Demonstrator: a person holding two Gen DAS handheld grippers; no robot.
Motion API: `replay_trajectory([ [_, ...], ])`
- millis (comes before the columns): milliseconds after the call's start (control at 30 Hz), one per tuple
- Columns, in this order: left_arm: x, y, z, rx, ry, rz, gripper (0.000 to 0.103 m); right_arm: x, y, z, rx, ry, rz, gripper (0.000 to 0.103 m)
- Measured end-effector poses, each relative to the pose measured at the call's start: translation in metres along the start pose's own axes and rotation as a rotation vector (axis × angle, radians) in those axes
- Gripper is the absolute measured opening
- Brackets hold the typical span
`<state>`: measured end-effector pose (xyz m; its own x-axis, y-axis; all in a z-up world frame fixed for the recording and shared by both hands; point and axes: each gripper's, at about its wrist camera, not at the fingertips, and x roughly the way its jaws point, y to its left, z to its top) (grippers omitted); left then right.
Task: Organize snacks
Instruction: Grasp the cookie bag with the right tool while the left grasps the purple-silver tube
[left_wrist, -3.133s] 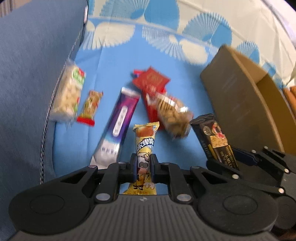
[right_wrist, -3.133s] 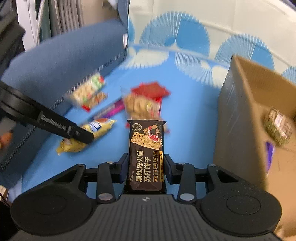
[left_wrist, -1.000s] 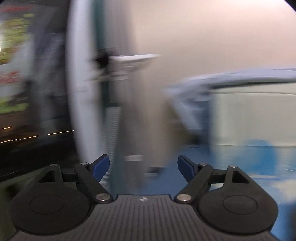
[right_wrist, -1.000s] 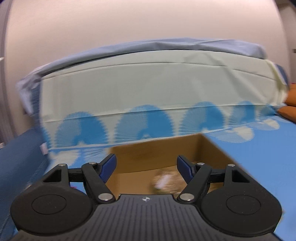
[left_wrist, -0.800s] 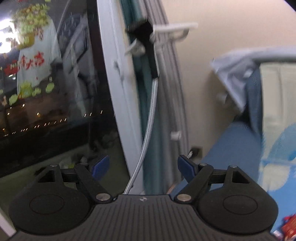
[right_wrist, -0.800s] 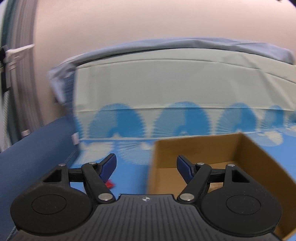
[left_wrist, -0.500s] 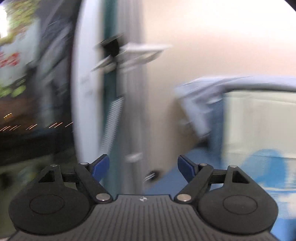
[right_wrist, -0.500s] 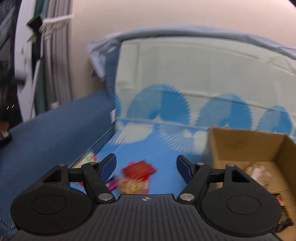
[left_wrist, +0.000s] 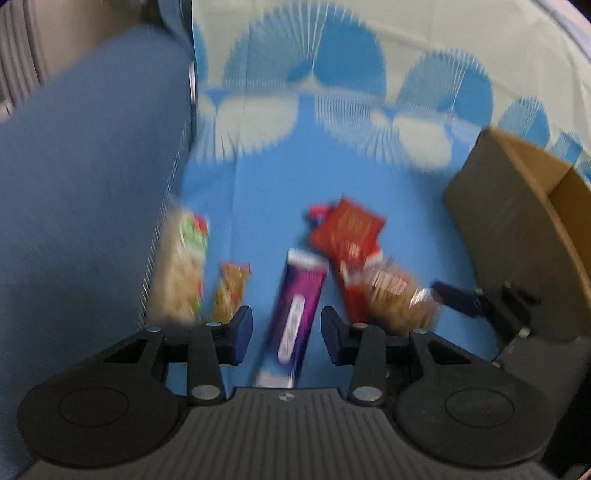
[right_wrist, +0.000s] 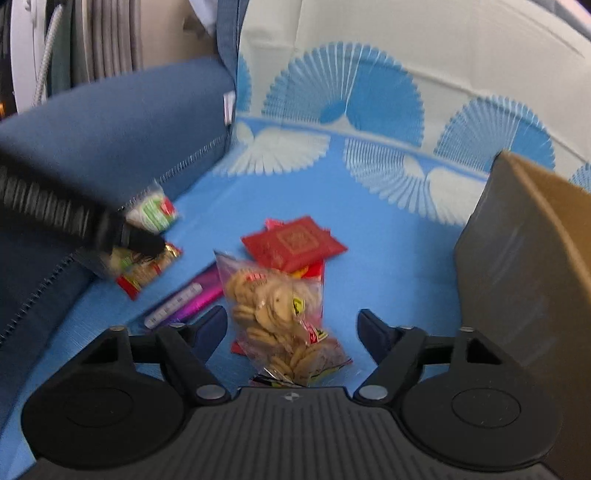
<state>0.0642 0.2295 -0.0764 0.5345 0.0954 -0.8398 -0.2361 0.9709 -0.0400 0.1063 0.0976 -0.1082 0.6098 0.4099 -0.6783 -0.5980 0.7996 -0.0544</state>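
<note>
Left fingers: the left gripper (left_wrist: 283, 334) has its blue-tipped fingers (left_wrist: 241, 332) spread wide with nothing between the pads; the purple wafer bar (left_wrist: 295, 321) lies on the cloth in the gap below them, and whether they touch it cannot be told through the blur
Right fingers: the right gripper (right_wrist: 291, 334) is parted wide and empty too; its fingers (right_wrist: 373, 334) sit either side of the clear biscuit bag (right_wrist: 280, 317), apart from it
Surface: a blue cloth with white fan pattern (right_wrist: 388, 258) covering a sofa seat; the dark blue armrest (right_wrist: 110, 125) rises on the left side
Purple wafer bar: long and narrow, pointing away from the left wrist camera; in the right wrist view it lies just left of the biscuit bag
Clear biscuit bag: full of round biscuits, resting partly on top of the red packets (right_wrist: 295, 243); the red packets lie overlapping, near the middle of the cloth
Green-and-white cracker pack (left_wrist: 183, 266): lying along the foot of the armrest; blurred in the left wrist view
Small red-ended snack (left_wrist: 231, 290): just right of the cracker pack, beside the left gripper's left finger
Cardboard box (right_wrist: 532, 266): standing at the right edge of the cloth, top open; its contents are not visible from either camera
Other gripper in view: the right gripper's dark finger shows at the right of the left wrist view, near the biscuit bag and in front of the box
</note>
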Motion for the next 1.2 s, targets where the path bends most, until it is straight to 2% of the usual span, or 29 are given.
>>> replay_trajectory([
  [33, 0.006, 0.000, -0.003, 0.009, 0.026, -0.003, 0.046, 0.002, 0.000, -0.001, -0.004, 0.011, 0.006, 0.058],
  [167, 0.022, 0.001, -0.007, -0.016, 0.081, -0.019, 0.047, -0.003, -0.001, -0.005, -0.033, 0.006, 0.008, 0.050],
  [267, 0.024, 0.004, -0.009, -0.035, 0.088, -0.004, 0.047, -0.012, -0.004, -0.007, -0.048, 0.003, -0.011, 0.041],
  [333, 0.028, 0.003, -0.011, -0.032, 0.107, -0.012, 0.047, -0.019, -0.009, -0.008, -0.055, 0.017, -0.030, 0.040],
  [400, 0.034, -0.001, -0.014, 0.000, 0.133, -0.017, 0.047, -0.029, -0.016, -0.008, -0.044, 0.034, -0.020, 0.039],
  [500, 0.036, -0.013, -0.018, 0.087, 0.117, 0.020, 0.048, -0.051, -0.019, -0.007, -0.064, 0.041, 0.003, 0.039],
  [733, 0.036, -0.019, -0.023, 0.134, 0.096, 0.047, 0.048, -0.099, -0.012, -0.021, -0.105, 0.097, 0.055, 0.039],
  [1033, 0.036, -0.019, -0.024, 0.131, 0.105, 0.032, 0.048, -0.082, 0.006, -0.045, -0.172, 0.130, 0.034, 0.041],
  [1100, 0.036, -0.020, -0.025, 0.140, 0.104, 0.028, 0.044, -0.078, 0.006, -0.046, -0.170, 0.139, 0.037, 0.042],
  [1133, 0.036, -0.021, -0.025, 0.143, 0.103, 0.025, 0.035, -0.076, 0.006, -0.046, -0.164, 0.148, 0.043, 0.046],
  [1200, 0.035, -0.022, -0.024, 0.145, 0.103, 0.017, 0.033, -0.073, 0.004, -0.047, -0.144, 0.157, 0.059, 0.053],
])
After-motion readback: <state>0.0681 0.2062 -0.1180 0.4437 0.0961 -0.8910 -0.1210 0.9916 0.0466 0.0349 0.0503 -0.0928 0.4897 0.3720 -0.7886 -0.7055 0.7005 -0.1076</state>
